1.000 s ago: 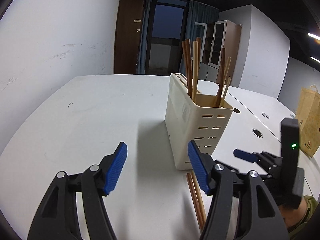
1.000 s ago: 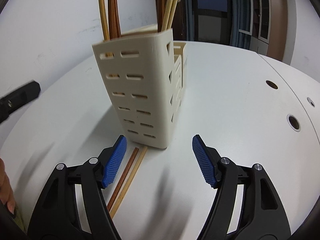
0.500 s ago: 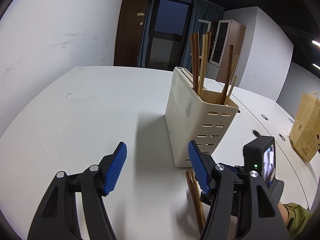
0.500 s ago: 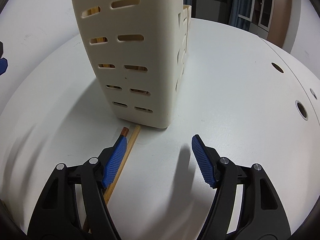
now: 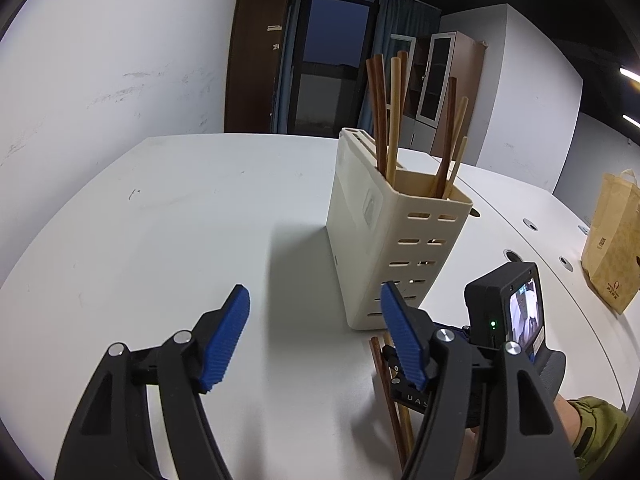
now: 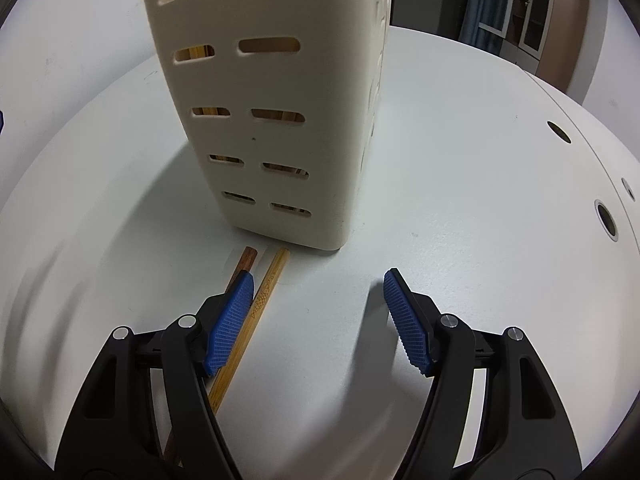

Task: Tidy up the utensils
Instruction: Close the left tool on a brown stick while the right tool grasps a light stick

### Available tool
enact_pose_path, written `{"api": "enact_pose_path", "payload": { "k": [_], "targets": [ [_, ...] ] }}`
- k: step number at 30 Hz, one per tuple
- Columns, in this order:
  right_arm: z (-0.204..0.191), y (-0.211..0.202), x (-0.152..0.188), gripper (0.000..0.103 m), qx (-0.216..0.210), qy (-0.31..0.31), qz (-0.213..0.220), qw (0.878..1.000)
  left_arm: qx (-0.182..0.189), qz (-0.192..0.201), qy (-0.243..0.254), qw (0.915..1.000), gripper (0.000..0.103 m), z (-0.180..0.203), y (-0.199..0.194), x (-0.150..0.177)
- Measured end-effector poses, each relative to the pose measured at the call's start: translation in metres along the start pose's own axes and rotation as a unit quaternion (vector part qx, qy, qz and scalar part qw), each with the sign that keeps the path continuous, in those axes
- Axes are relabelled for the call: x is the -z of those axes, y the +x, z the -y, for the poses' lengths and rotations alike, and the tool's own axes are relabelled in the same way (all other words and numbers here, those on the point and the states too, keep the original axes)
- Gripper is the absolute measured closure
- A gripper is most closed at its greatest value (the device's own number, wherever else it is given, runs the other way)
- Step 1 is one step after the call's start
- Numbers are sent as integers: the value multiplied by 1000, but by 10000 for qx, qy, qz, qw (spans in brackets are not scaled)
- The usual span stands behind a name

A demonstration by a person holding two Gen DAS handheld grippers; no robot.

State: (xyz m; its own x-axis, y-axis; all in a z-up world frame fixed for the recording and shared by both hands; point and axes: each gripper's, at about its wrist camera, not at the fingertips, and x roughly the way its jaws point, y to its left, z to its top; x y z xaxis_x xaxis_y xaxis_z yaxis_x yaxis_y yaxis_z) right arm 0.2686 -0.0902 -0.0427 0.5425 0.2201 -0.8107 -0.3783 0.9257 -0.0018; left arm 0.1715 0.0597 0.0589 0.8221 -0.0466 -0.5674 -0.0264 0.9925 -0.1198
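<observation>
Task partly done, by the look of it. Several chopsticks [image 5: 390,120] already stand in the holder [image 5: 384,240], some dark brown, some light, leaning at diff angles out the open top. Two left on the worktop [image 5: 180,220]: a dark stick [image 6: 244,262] and a light stick [image 6: 268,284], lying side by side, tips just short of the holder's base, running back toward me. No other loose utensils in view.

My right gripper [image 6: 320,316] is low over the worktop, jaws wide, nothing held. Its left pad sits over the dark stick and just beside the light one; the light stick lies inside the gap, near that pad. Can't tell if the pad touches the dark one. Prob need to shift left a bit to get both sticks between the pads before closing.

My left gripper [image 5: 314,340] hangs by the holder's near corner, jaws have just been opening, wide now, empty. Doing nothing useful atm, could steady the holder.

Holder: cream plastic, tall, slotted vents in rows on one side, upright, mid worktop. Sticks inside show through the slots. Light stick has a small printed pattern near its top end. Paper bag [image 5: 612,248] off at far right, not involved.
</observation>
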Motion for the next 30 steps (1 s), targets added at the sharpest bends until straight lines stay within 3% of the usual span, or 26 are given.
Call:
{"api": "enact_pose_path", "payload": {
  "k": [10,19,30],
  "targets": [
    [8,-6,6,67,-222,-215,27,9995,-44,-148,85,9998,36,1,8,3],
    [27,-17,13,89,-494,-251,-43,9985,-3,-688,483,9965,36,19,32,17],
    [37,-21,14,96,-619,-162,-126,9979,257,-1471,660,9866,36,37,73,45]
  ]
}}
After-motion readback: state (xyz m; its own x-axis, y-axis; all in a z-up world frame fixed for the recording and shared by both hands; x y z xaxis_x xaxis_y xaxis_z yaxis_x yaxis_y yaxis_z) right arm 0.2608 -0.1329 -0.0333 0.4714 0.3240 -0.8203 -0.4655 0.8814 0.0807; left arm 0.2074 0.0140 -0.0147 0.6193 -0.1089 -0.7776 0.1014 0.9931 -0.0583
